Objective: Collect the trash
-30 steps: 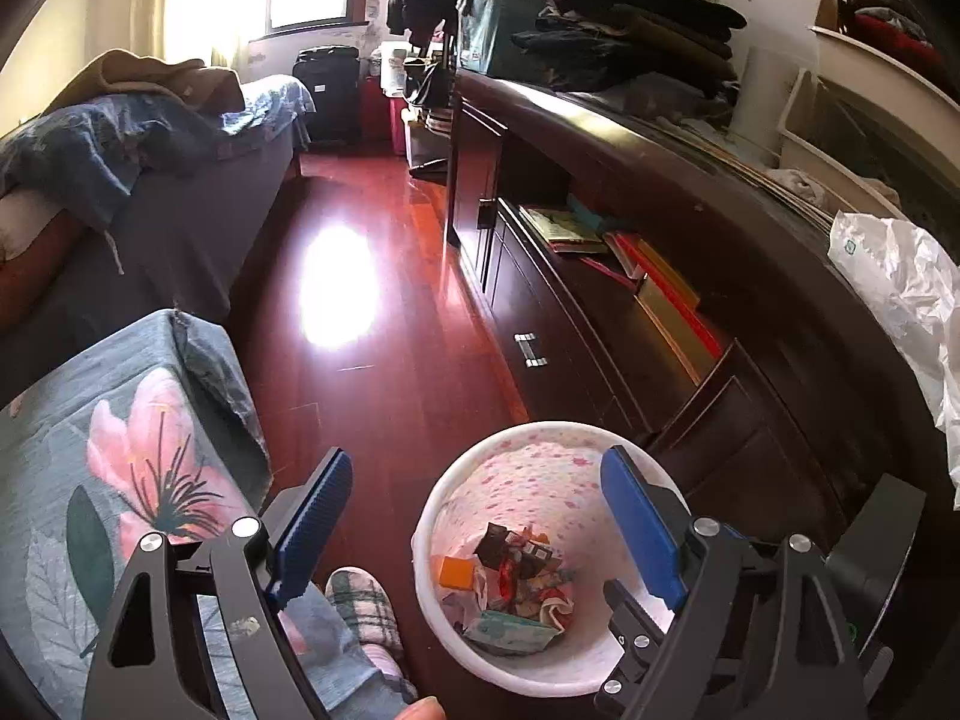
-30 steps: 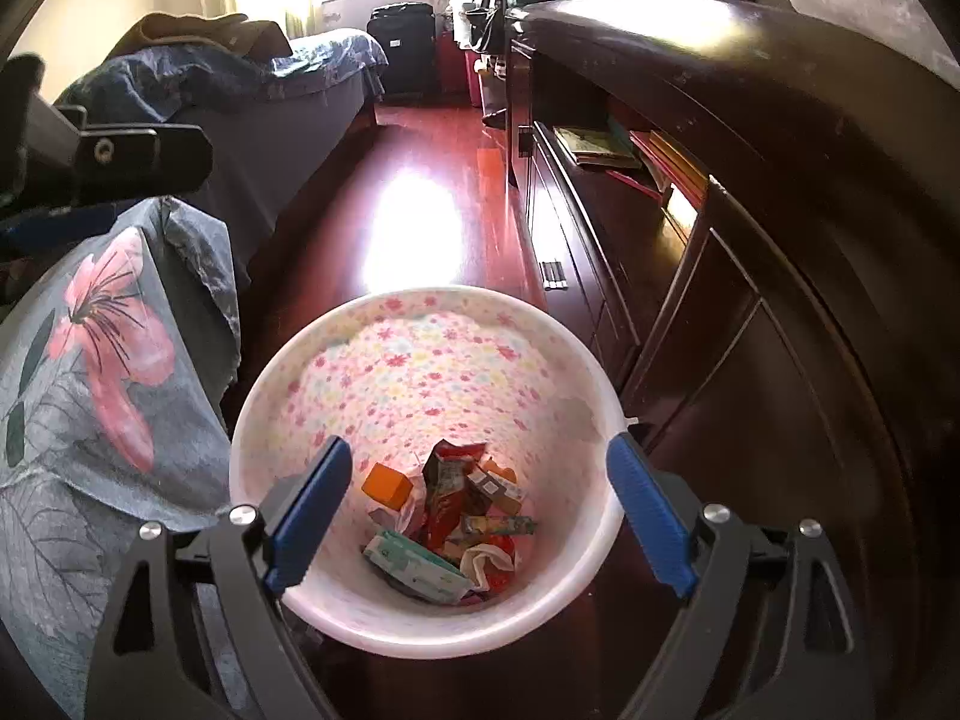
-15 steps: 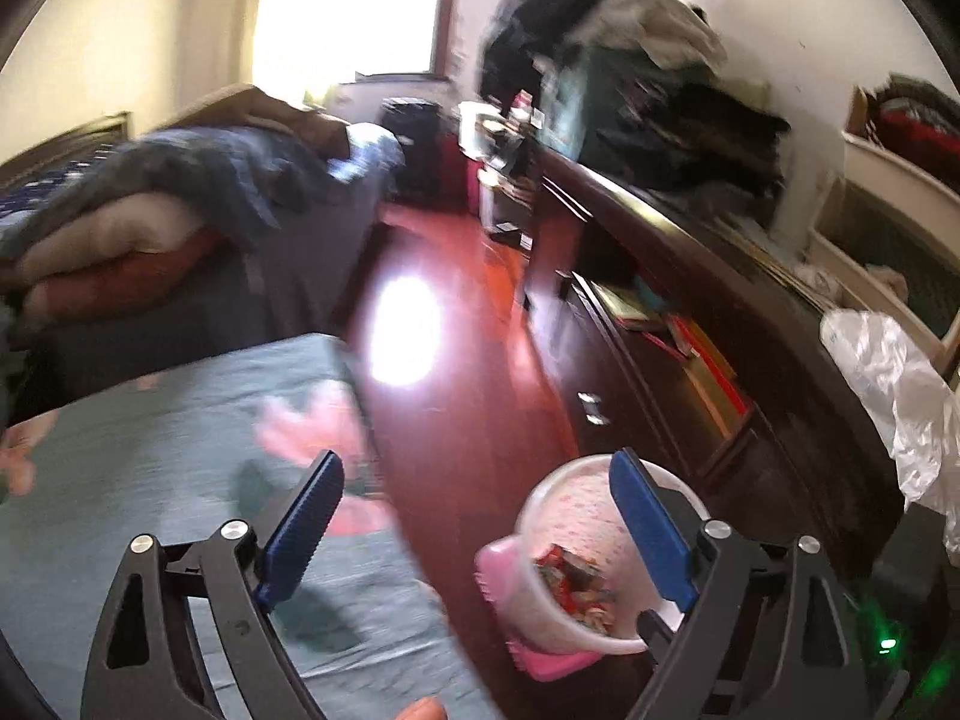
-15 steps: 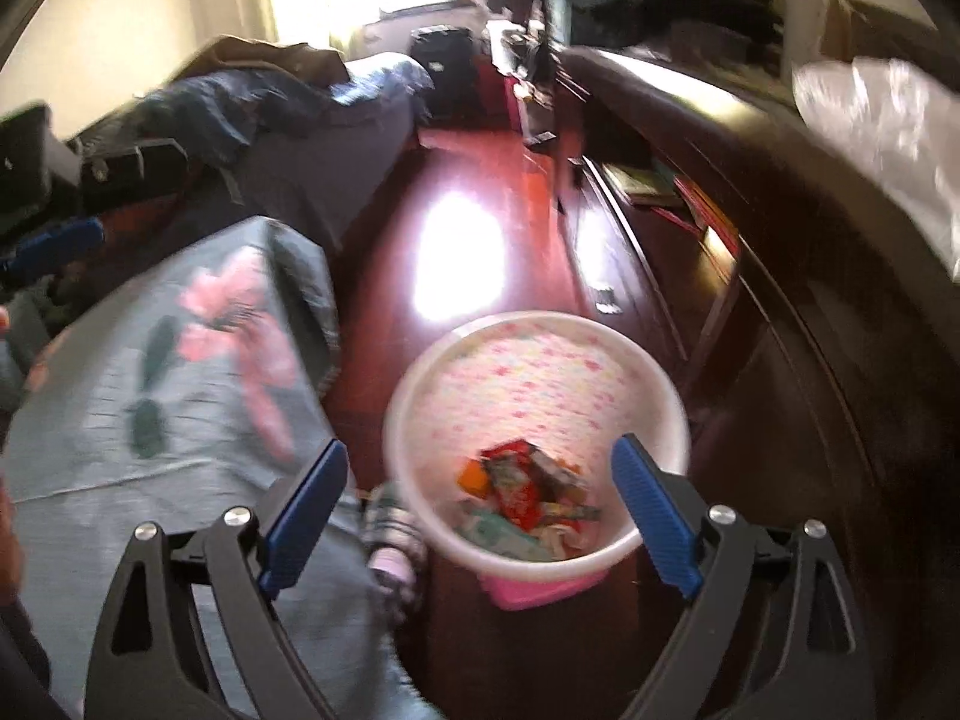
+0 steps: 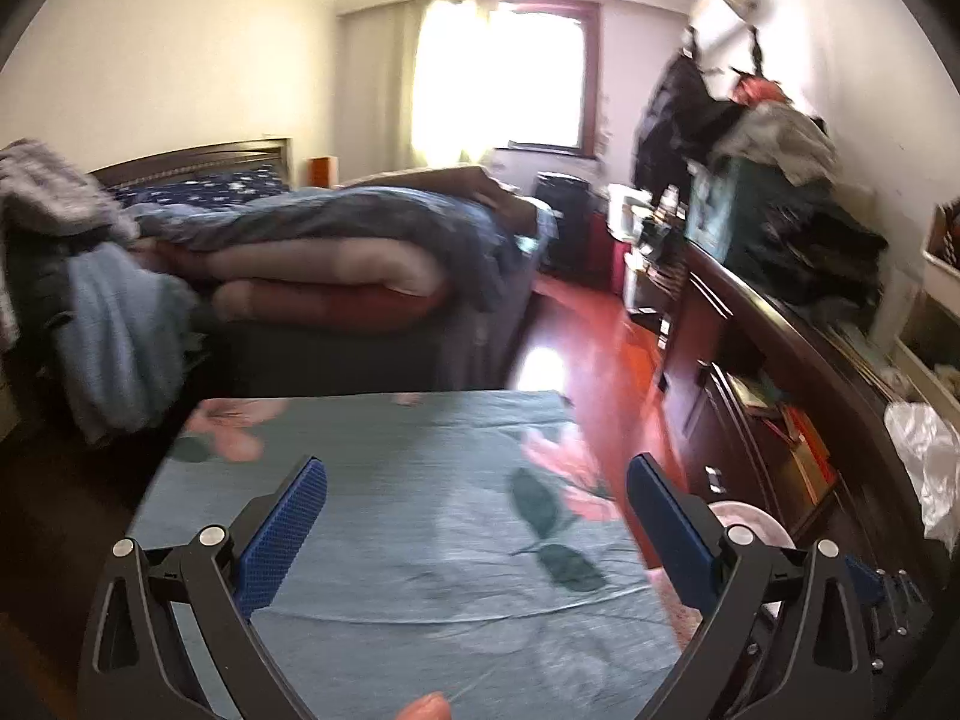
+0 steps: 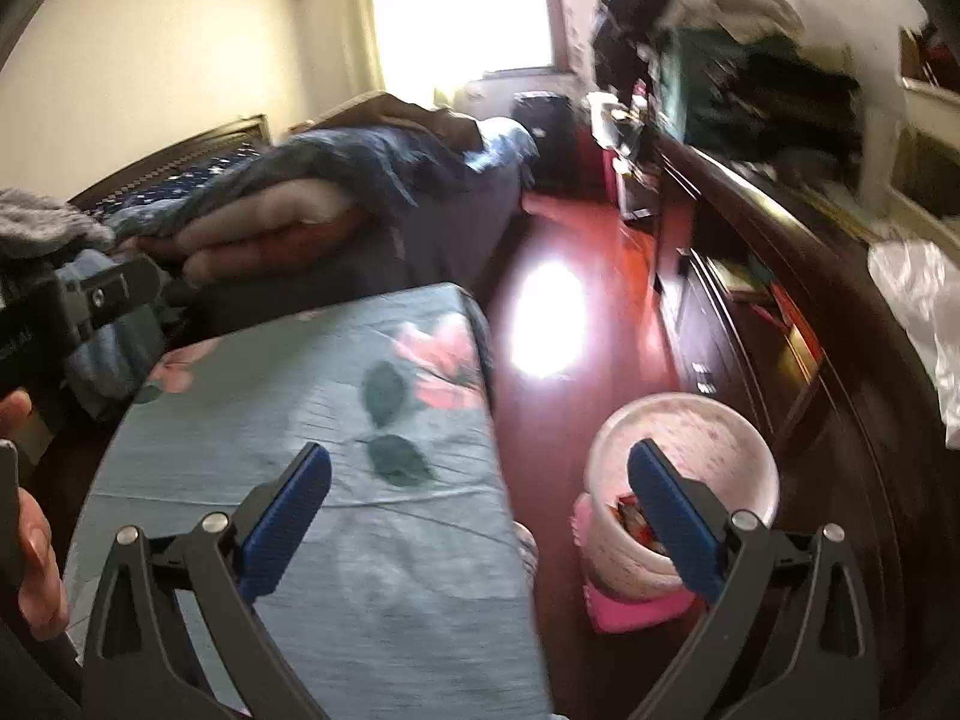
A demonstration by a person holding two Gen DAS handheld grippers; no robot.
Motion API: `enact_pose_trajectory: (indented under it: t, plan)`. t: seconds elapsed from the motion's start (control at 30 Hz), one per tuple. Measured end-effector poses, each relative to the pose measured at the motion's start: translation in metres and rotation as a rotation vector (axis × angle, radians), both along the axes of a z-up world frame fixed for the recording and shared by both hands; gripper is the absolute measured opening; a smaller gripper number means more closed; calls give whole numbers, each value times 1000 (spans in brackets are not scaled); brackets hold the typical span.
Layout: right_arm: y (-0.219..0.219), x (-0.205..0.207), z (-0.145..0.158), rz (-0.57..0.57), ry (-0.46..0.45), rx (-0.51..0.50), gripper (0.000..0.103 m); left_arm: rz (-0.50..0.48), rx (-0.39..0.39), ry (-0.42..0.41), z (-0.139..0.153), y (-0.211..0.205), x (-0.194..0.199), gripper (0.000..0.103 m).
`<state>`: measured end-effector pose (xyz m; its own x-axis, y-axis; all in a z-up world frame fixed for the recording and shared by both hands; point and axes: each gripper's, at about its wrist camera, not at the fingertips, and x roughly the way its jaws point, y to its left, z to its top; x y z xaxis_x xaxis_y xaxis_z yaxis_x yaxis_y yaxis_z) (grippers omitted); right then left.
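Left claw [image 5: 477,507] and right claw [image 6: 480,489] both spread wide, empty, above floral bedspread [image 6: 336,420]; trash bin [image 6: 684,450] on floor right.

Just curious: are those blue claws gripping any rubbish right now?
No. The left gripper and right gripper are both open and empty; the trash bin stands on the floor.
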<state>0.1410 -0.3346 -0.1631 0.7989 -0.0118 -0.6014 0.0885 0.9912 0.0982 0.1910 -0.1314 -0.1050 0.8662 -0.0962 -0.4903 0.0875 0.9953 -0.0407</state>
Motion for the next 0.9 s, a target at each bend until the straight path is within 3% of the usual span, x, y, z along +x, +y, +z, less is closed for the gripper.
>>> enact_pose_trajectory:
  t: [0.2,0.5,0.7,0.9]
  plan:
    - [52,-16,29,94,-75,-59,100,126,10,-59,16,51,-33,99]
    - [113,-44,69,162,-185,-141,100,227,8,-136,43,110,-81,99]
    - [124,-62,99,142,-265,-162,100,290,23,-189,61,139,-108,99]
    - [122,-85,129,104,-339,-164,100,274,1,-262,86,148,-133,99]
